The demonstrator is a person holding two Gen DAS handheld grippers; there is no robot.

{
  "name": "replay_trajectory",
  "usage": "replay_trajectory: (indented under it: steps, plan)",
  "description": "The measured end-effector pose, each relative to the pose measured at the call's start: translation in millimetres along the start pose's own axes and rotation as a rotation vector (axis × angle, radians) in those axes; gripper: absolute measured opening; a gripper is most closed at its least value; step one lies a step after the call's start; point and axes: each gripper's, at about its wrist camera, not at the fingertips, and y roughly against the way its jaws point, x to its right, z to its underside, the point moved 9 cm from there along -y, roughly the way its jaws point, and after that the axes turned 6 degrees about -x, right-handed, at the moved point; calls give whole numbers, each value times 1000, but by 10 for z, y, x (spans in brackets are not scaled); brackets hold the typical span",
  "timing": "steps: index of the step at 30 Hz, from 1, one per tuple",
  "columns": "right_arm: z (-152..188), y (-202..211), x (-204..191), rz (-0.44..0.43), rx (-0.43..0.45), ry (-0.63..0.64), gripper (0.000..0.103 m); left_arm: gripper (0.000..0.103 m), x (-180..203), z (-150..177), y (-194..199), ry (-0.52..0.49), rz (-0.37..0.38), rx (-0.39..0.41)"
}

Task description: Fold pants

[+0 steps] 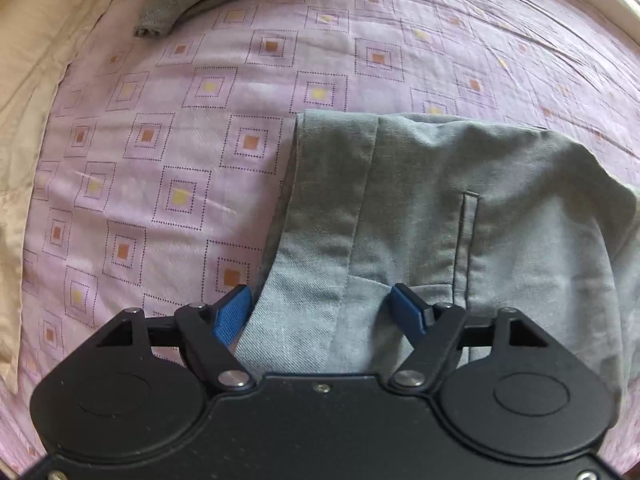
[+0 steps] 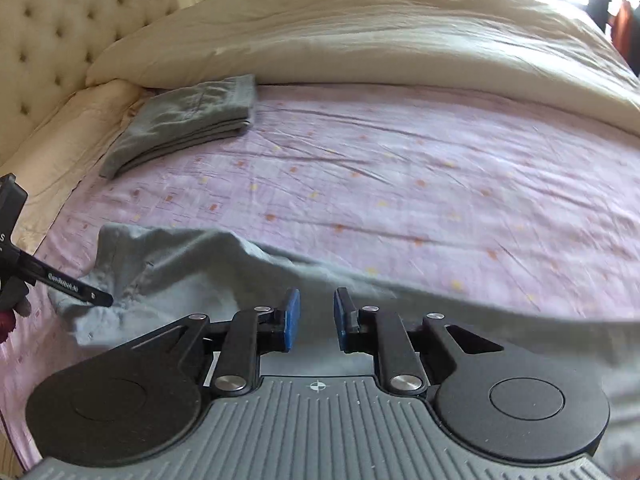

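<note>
Grey pants [image 1: 420, 208] lie on the lilac sheet [image 1: 180, 140], waistband between the spread jaws of the left gripper [image 1: 320, 312], nothing pinched. From the right view, the right gripper [image 2: 316, 320] hovers released over a leg; cloth could bunch if grabbed unevenly.

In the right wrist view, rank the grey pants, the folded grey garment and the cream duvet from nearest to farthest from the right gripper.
1. grey pants: directly under and ahead of the right gripper.
2. folded grey garment: far left, near the headboard side.
3. cream duvet: bunched along the far edge of the bed.
</note>
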Motion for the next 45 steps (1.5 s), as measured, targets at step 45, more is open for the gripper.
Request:
replay_trajectory:
  steps: [45]
  plan:
    - [857,-256,-175,-169,-38,-175,25,73,1801,1261,546,-576,-101,96]
